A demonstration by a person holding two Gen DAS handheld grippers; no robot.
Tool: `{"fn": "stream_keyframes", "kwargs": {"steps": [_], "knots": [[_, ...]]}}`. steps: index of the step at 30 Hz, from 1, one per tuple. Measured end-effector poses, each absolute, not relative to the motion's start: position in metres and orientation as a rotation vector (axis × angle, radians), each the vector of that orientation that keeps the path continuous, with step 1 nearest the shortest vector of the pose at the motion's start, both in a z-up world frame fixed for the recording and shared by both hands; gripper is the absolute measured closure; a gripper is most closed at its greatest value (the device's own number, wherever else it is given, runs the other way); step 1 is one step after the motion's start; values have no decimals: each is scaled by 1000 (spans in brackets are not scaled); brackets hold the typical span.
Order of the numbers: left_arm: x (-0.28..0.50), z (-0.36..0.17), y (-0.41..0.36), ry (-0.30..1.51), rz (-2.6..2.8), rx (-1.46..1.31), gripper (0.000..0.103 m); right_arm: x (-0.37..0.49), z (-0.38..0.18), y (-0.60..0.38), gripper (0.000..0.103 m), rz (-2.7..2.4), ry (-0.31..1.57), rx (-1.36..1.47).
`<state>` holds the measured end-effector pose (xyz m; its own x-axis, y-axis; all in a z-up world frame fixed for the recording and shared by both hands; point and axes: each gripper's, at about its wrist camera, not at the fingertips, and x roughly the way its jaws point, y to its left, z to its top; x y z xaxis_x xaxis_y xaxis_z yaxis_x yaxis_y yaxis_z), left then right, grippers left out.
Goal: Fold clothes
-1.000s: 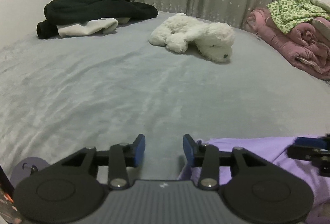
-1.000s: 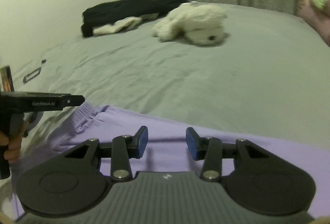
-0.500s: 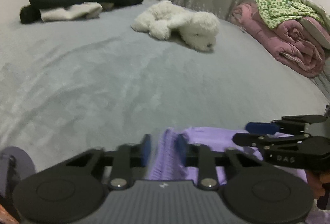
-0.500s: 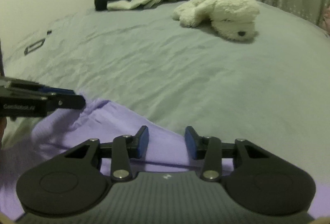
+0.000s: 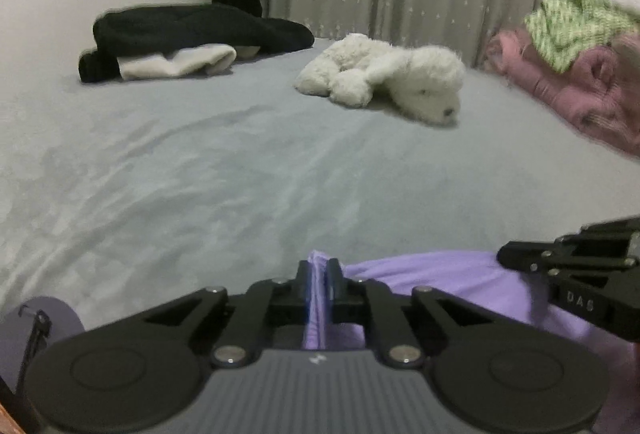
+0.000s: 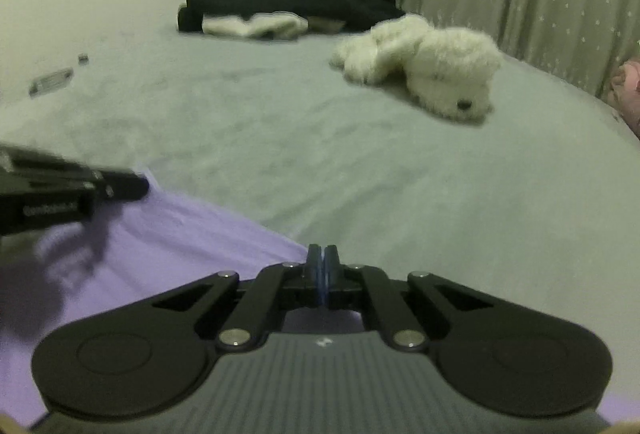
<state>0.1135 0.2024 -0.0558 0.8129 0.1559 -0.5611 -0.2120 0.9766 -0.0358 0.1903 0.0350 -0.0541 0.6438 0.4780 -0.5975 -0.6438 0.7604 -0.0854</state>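
Both grippers have closed within the last second. The left gripper (image 5: 319,276), wide open 1 second ago over the grey bed (image 5: 240,174), is now clenched on a raised ridge of the purple garment (image 5: 440,274), which shows between its fingers (image 5: 334,274) at the lower centre of the left wrist view. The right gripper (image 6: 323,266), open half a second ago, now has its fingers (image 6: 332,258) pressed together at the edge of the same garment (image 6: 160,234). No cloth is visible between them, so I cannot tell if they really hold the fabric or only meet beside it.

The garment lies at the near edge of the bed, at the bottom of both frames, well apart from the white plush toy (image 5: 384,78) and the dark clothes (image 5: 192,34) in the upper part.

I judge that 2 points of one edge are now taken, which prepares lifting this edge to fold it over.
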Motion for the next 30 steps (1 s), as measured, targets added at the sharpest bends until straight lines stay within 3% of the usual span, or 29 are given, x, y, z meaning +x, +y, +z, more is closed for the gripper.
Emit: {"fn": "stream_keyframes", "kwargs": {"steps": [3,6,7,8,9,10,18,30], "knots": [[113,-55,199,583,211,-66,91,186,-57,41,98,626,562,-337],[111,-53,197,577,219,-52,87,182,-54,42,88,601,543,-382],[111,-52,197,577,222,-50,85,180,-52,43,79,593,536,-397],[111,-50,197,578,221,-48,76,178,-51,42,64,585,532,-405],[110,-47,196,581,219,-47,63,175,-47,36,59,578,536,-390],[109,-46,196,580,219,-42,59,172,-43,29,56,570,540,-376],[97,-17,172,550,195,31,35,137,-19,-25,46,482,570,-270],[54,12,131,619,170,143,22,62,6,-84,35,382,593,-154]]}}
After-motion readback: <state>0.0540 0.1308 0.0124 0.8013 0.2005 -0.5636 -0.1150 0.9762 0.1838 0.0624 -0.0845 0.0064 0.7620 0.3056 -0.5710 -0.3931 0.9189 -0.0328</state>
